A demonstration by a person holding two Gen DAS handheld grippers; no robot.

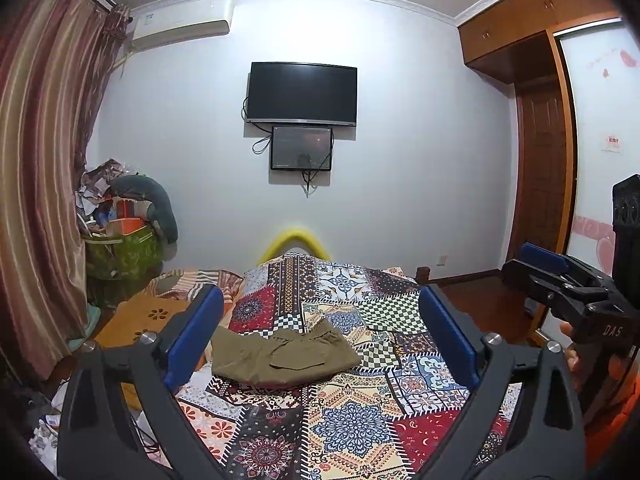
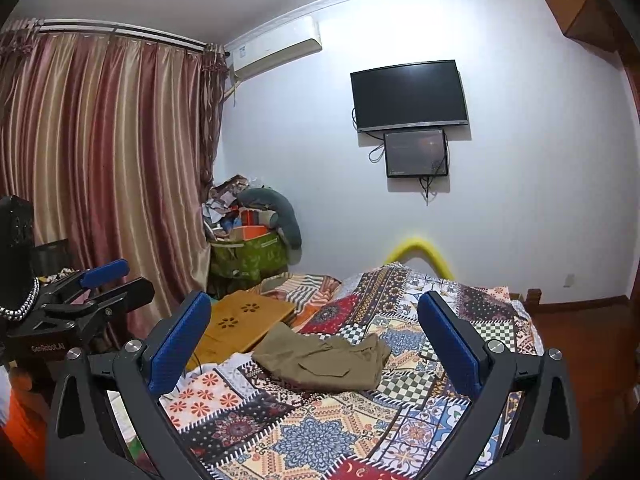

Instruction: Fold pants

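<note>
Olive-brown pants [image 1: 282, 354] lie folded in a compact bundle on the patchwork bedspread [image 1: 352, 420], a pocket flap facing up. My left gripper [image 1: 320, 336] hovers above the bed, short of the bundle, jaws wide apart and nothing between its blue pads [image 1: 192, 340]. In the right wrist view the same pants [image 2: 324, 362] rest ahead of my right gripper [image 2: 316, 340], which is also open and holds nothing. Each gripper shows in the other's view: the right gripper [image 1: 560, 276] at the right edge, the left gripper [image 2: 104, 284] at the left edge.
A yellow wooden lap desk [image 2: 244, 322] lies on the bed left of the pants. A heap of bags and boxes [image 1: 124, 232] stands in the corner by the curtain [image 2: 104, 168]. A TV [image 1: 302, 94] hangs on the far wall. Wooden floor [image 2: 580, 332] lies to the right of the bed.
</note>
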